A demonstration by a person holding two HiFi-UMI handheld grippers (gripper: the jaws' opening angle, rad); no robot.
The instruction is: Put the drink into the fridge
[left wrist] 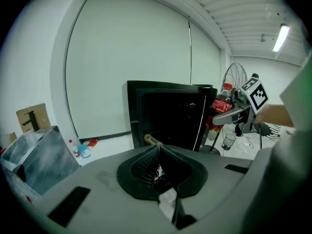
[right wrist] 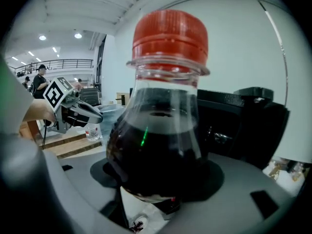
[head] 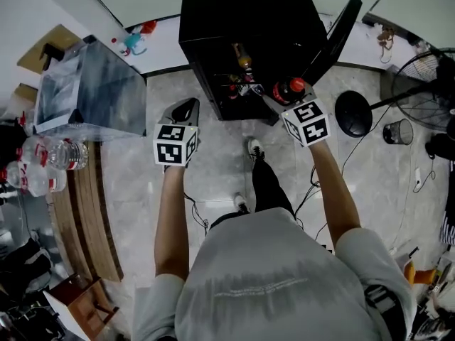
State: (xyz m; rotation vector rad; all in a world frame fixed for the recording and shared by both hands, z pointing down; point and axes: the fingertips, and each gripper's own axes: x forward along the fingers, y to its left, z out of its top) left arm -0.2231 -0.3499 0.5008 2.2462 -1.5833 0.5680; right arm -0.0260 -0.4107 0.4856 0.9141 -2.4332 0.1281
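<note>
A dark cola bottle point(right wrist: 158, 126) with a red cap point(head: 296, 84) fills the right gripper view, upright between the jaws. My right gripper point(head: 279, 94) is shut on it, just in front of the open black fridge point(head: 245, 20). The fridge door point(head: 334, 38) is swung open to the right, and a few bottles point(head: 244, 61) stand inside on a shelf. My left gripper point(head: 183, 111) hangs left of the fridge opening with its jaws shut and nothing between them. In the left gripper view the fridge point(left wrist: 168, 116) is straight ahead and the held cola bottle point(left wrist: 222, 104) is at right.
A clear plastic box point(head: 85, 87) stands on a wooden bench point(head: 89, 212) at left, with water bottles point(head: 43, 163) beside it. A standing fan point(head: 426, 84) and its round base point(head: 353, 114) are right of the fridge. Cables trail on the marble floor.
</note>
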